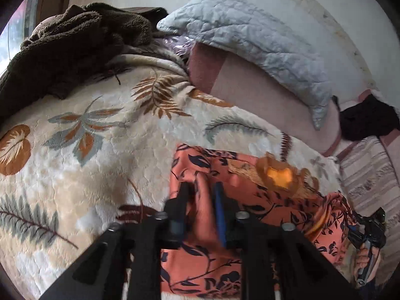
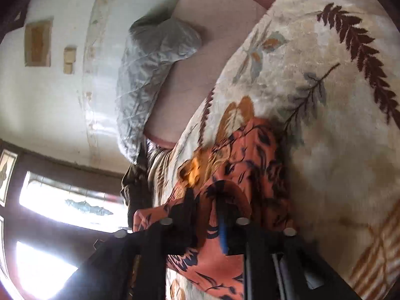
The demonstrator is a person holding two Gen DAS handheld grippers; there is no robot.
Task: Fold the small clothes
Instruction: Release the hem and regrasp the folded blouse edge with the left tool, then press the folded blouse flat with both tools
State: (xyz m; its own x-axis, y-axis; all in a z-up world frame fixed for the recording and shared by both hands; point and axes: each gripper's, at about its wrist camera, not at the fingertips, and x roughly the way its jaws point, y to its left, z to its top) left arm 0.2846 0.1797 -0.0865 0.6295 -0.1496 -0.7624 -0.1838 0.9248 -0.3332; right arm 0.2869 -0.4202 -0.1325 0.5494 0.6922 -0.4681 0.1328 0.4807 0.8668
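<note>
Orange floral garment (image 1: 250,200) spread on the leaf-print blanket (image 1: 100,150). Left tongs (image 1: 201,195) tilted down over garment, apart, nothing clamped. Right tongs (image 2: 208,205) angled lower-level above garment, likewise apart, cloth between, unpinched.

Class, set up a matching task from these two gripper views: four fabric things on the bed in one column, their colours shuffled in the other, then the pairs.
1. small garment
2. blanket
3. pillow
4. fleece throw

A. dark brown
B. pale blue-grey, quilted
C. orange with dark leaf print
D. cream with fern and leaf pattern

Pairs: 1-C, 2-D, 3-B, 4-A
</note>
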